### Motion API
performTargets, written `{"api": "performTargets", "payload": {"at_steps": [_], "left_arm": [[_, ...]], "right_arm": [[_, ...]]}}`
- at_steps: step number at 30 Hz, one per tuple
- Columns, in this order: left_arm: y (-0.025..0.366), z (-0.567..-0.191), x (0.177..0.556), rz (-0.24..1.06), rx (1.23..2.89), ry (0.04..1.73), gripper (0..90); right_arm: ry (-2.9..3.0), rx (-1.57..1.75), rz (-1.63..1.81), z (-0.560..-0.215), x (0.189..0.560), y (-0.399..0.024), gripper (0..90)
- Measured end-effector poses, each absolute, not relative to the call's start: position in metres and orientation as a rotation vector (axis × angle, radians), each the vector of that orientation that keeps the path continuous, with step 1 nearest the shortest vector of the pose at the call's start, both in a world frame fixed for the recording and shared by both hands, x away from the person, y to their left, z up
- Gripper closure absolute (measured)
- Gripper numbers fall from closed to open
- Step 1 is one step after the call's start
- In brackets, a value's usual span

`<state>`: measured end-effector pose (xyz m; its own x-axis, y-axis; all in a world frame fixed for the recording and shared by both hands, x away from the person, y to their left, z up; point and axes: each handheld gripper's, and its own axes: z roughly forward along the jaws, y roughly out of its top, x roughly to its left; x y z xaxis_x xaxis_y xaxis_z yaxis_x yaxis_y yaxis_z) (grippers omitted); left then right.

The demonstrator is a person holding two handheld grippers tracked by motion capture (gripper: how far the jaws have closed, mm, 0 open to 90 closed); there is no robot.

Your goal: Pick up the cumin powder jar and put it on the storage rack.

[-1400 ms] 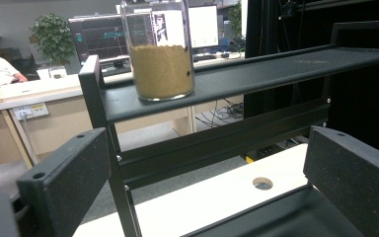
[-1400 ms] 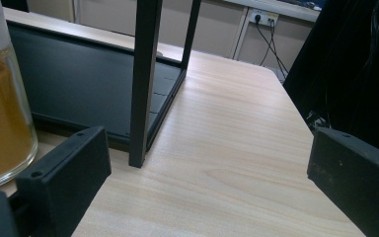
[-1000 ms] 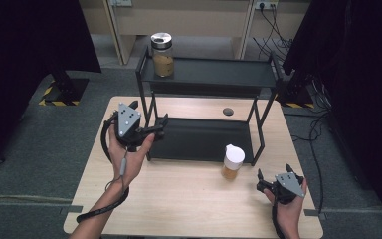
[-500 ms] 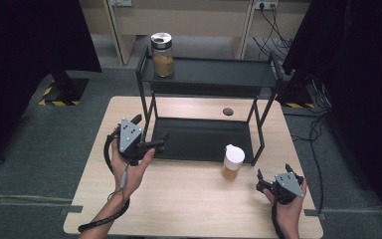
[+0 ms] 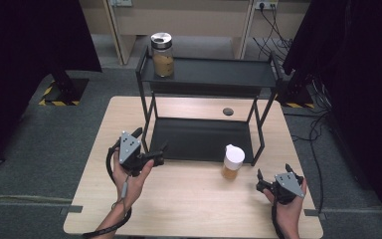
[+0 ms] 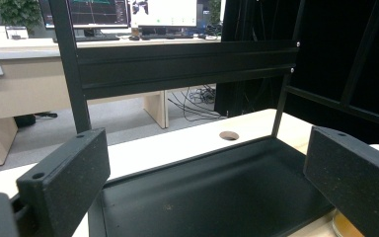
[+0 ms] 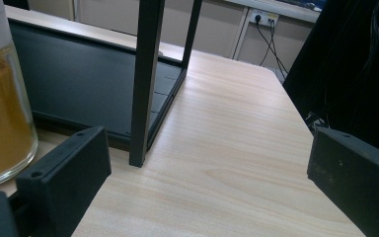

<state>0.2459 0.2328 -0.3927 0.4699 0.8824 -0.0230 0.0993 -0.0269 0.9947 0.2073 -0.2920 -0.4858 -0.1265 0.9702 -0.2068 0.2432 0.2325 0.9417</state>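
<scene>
I saw even overhead light and a soft, slightly blurred high view; beyond my left gripper (image 6: 202, 197), the monitors (image 6: 123, 12) glared, overexposed.

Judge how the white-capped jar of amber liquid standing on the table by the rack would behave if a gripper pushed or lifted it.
The jar looks like smooth glass, so it may slip between flat jaws and could break if dropped. It stands taller than wide, and a push near the white cap would probably tip it. The amber fill likely makes it fairly heavy for its size. The right gripper is nearest, open.
</scene>
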Motion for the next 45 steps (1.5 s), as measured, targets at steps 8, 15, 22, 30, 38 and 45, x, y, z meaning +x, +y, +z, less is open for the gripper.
{"api": "performTargets", "payload": {"at_steps": [8,15,22,30,38,45], "left_arm": [[0.229,-0.408,0.242,0.8,1.497,0.889,2.7],[0.229,-0.427,0.237,0.78,1.481,0.902,2.7],[0.229,-0.442,0.234,0.766,1.493,0.92,2.6],[0.226,-0.46,0.229,0.747,1.513,0.935,2.5],[0.227,-0.476,0.224,0.72,1.541,0.958,2.5],[0.227,-0.481,0.222,0.704,1.554,0.968,2.5]], "right_arm": [[1.57,1.172,0.977,-0.486,0.207,-0.292,3.0],[1.574,1.169,0.973,-0.486,0.207,-0.291,3.0],[1.574,1.169,0.973,-0.486,0.207,-0.291,3.0],[1.572,1.17,0.974,-0.486,0.207,-0.291,3.0],[1.575,1.163,0.967,-0.486,0.207,-0.291,3.0],[1.575,1.161,0.965,-0.486,0.207,-0.29,3.0]]}}
